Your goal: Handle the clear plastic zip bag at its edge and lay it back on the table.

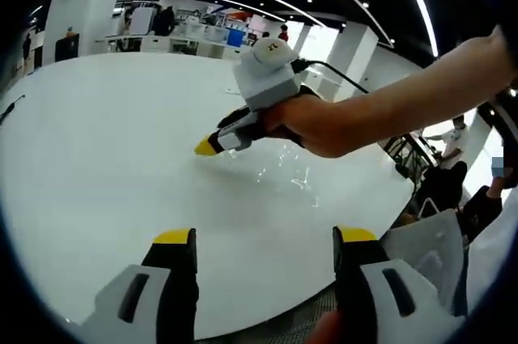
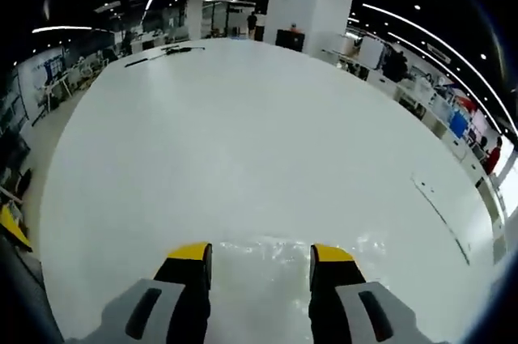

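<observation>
The clear plastic zip bag (image 2: 263, 267) lies flat on the white table (image 2: 243, 133), with its far edge just beyond my right gripper's yellow tips. My right gripper (image 2: 261, 253) is open and low over the bag, one jaw on each side of it. In the left gripper view the bag (image 1: 287, 172) shows as faint glints under the right gripper (image 1: 212, 146), which a hand (image 1: 316, 121) holds. My left gripper (image 1: 265, 236) is open over the table's near edge, with nothing between its fingers and a short way from the bag.
The table's curved edge (image 1: 356, 267) runs close under my left gripper. A thin dark strip (image 2: 441, 208) lies on the table to the right of the bag, and black items (image 2: 166, 51) lie at its far end. People sit past the table edge (image 1: 453, 186).
</observation>
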A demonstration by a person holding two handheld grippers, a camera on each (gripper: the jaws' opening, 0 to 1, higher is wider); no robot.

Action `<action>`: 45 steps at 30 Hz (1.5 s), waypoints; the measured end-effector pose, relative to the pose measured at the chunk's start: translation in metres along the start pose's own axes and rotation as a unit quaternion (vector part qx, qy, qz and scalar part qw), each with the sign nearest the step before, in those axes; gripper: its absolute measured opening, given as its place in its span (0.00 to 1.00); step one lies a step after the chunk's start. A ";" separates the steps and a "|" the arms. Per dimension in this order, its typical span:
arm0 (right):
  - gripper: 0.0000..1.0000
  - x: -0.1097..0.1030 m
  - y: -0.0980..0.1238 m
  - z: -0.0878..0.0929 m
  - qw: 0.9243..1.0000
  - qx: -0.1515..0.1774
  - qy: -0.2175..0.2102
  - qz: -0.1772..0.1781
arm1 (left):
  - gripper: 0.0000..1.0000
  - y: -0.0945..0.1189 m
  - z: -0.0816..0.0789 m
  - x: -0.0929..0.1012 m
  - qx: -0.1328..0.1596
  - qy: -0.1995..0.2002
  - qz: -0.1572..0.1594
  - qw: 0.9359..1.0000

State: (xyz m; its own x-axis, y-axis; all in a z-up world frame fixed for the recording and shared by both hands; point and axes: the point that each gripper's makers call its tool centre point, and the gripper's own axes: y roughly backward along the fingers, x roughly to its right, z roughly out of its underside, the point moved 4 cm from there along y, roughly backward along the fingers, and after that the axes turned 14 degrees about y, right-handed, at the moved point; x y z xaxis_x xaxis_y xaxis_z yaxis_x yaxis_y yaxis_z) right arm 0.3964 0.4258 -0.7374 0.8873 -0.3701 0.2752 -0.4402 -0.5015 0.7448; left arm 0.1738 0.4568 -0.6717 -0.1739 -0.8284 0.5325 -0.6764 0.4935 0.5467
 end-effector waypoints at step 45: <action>0.00 -0.035 0.046 0.029 0.996 0.073 0.020 -0.047 | 0.63 -0.002 0.001 0.000 -0.001 0.006 0.000 1.000</action>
State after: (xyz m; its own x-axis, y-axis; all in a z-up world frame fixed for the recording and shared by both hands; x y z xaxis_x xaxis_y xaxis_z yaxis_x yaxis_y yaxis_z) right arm 0.3413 0.3925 -0.7301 0.9290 -0.2859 0.2350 -0.3677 -0.6418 0.6730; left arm 0.1740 0.4559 -0.6736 -0.1658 -0.8249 0.5403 -0.6747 0.4945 0.5480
